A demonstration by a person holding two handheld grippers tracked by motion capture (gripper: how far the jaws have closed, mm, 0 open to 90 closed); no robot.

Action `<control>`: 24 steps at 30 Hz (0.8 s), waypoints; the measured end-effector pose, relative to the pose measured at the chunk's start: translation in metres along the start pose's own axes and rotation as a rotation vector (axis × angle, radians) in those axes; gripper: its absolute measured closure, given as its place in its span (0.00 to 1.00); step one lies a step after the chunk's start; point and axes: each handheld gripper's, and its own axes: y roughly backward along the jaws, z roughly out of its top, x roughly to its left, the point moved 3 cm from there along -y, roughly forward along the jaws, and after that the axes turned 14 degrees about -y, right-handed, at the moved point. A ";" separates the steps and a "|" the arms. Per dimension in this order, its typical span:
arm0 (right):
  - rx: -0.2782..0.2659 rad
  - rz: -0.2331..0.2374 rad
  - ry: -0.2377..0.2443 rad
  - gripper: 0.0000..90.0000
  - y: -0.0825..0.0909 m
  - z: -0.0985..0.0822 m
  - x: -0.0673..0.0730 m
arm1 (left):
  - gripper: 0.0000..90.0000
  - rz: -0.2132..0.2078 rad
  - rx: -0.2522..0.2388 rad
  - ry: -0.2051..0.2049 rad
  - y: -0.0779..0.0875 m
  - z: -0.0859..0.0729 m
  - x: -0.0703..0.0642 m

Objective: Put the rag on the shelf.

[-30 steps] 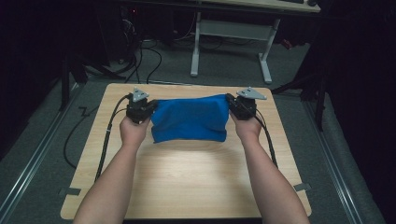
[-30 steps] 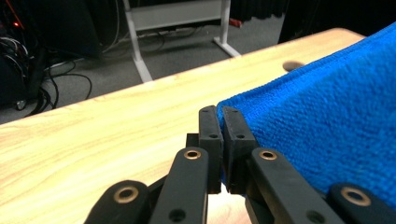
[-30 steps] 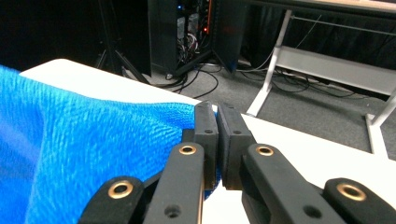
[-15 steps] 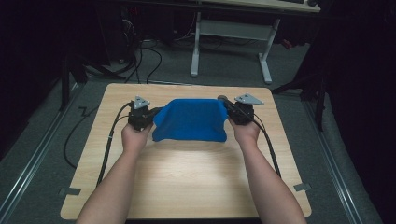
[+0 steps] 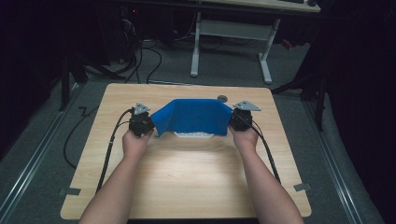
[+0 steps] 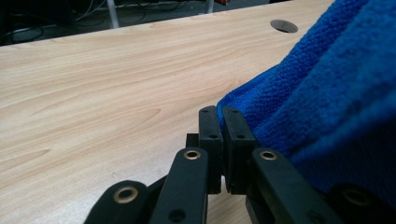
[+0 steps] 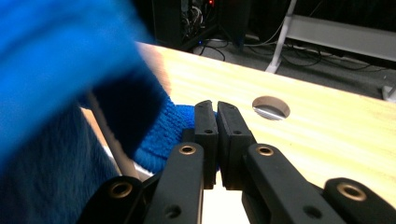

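Lowered since a second ago, your blue cloth, corners clamped by left gripper and right gripper, sags mid-table, not yet flat.

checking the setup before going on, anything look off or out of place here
Nothing stands out. The blue terry cloth hangs evenly between the left gripper and the right gripper, each shut on a corner, above the light wooden table. No spill or damage shows.
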 end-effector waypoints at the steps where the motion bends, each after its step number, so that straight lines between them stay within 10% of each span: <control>1: 0.002 -0.002 0.002 0.97 0.000 -0.002 -0.001 | 0.97 -0.002 0.002 0.000 0.000 -0.001 -0.001; 24: 0.033 -0.035 0.001 0.97 0.006 -0.019 -0.014 | 0.96 -0.040 0.003 0.012 -0.006 -0.005 -0.009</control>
